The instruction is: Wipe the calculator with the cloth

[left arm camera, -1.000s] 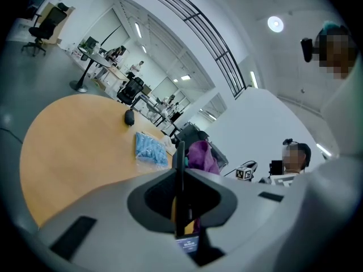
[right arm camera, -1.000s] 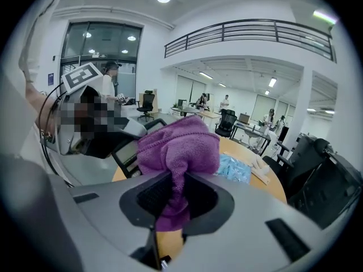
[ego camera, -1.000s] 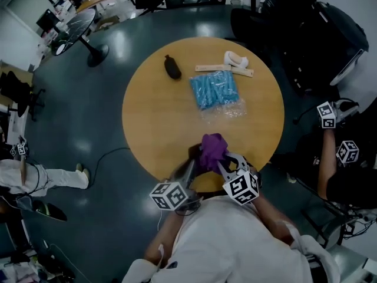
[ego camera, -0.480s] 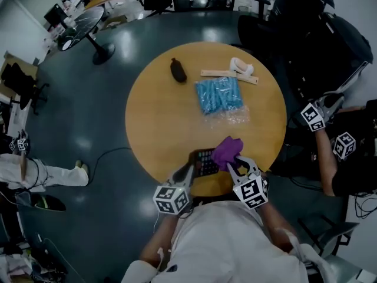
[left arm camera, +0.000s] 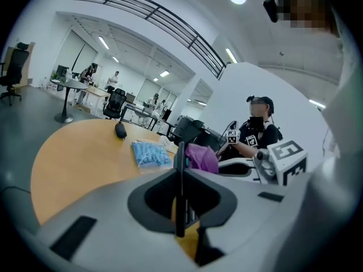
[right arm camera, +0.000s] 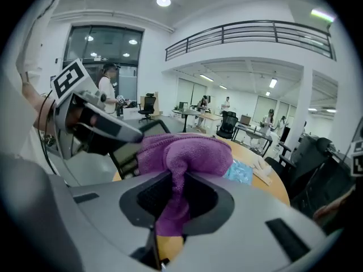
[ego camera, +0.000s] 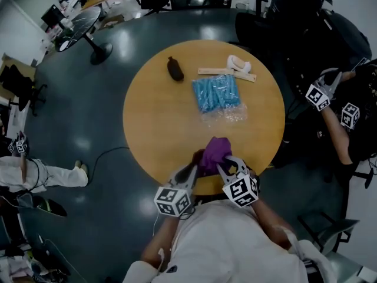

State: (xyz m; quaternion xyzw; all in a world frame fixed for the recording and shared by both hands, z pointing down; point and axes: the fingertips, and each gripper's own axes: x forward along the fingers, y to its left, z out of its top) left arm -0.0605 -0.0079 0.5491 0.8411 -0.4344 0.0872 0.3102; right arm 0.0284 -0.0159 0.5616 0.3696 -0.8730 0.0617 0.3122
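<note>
Fingers of the right gripper (right arm camera: 176, 202): closed on a fold of a purple terry cloth (right arm camera: 182, 152), which bunches up ahead of them and hangs down through the gap between them. Fingers of the left gripper (left arm camera: 180, 196): pressed onto a thin black slab-shaped calculator (left arm camera: 178, 171), which that gripper's view shows edge-on as a narrow dark line running upright between the jaws. Position of held items: in the head view both grippers, left (ego camera: 187, 171) and right (ego camera: 230, 165), sit side by side at the near rim of a round tan wooden table (ego camera: 153, 111), each with its marker cube toward the person. The cloth (ego camera: 215, 151) lies over the calculator (ego camera: 198, 156) and leaves only a dark sliver showing at its left. The right gripper view shows the calculator (right arm camera: 128, 153) tilted, its far end under the cloth. Whether it touches the tabletop cannot be told. Further items on the table, well apart from the grippers: a blue bundle in clear plastic wrap (ego camera: 215, 93) near the centre, a small dark oblong object (ego camera: 174, 68) and a pale flat strip (ego camera: 227, 72) at the far side.
</note>
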